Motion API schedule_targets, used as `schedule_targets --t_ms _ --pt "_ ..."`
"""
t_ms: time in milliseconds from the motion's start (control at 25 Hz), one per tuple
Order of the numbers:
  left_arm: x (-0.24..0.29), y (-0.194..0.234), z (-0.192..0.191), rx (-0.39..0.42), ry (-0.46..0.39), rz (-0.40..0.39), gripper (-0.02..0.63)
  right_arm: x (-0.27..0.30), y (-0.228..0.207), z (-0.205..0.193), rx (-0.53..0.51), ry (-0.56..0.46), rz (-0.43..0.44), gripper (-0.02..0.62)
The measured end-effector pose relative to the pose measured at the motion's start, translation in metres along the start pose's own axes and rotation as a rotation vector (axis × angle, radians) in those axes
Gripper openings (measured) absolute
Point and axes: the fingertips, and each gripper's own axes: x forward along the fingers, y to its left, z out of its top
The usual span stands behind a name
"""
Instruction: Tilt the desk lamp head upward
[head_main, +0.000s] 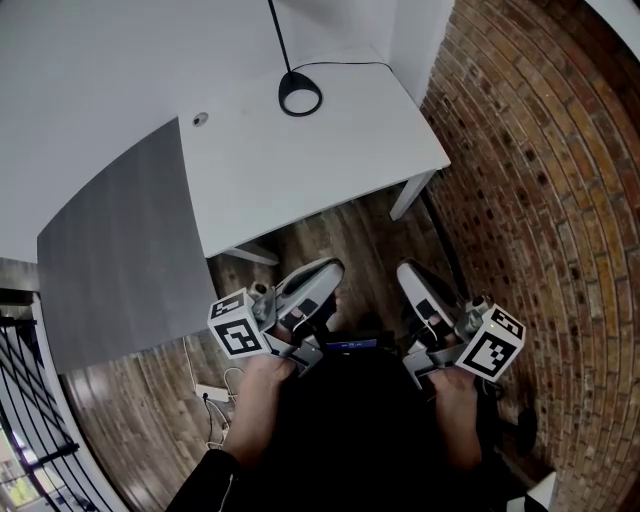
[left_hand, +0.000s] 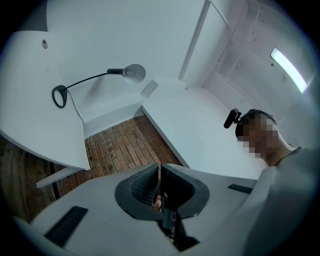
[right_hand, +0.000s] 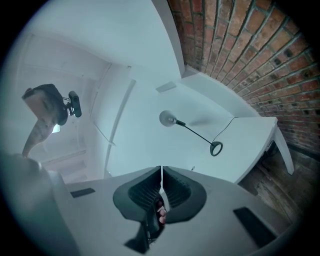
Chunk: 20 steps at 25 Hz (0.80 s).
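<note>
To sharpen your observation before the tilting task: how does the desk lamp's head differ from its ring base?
The lamp head is pale grey; the ring base is black. The lamp head is a solid shade; the ring base is an open hoop. The ring base lies flat on the white desk; the lamp head is held up off it. Both are round, joined by a thin arm.

White desk (head_main: 300, 170) beside brick wall (head_main: 540, 180); power strip (head_main: 212, 393) on wooden floor (head_main: 330, 235).
</note>
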Motion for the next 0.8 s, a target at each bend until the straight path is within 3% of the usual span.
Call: schedule_targets --t_ms 800 --pt "0.010 -0.001 -0.013 0.002 0.013 0.009 0.012 -0.011 -0.001 0.004 -0.003 0.008 0.024 0.020"
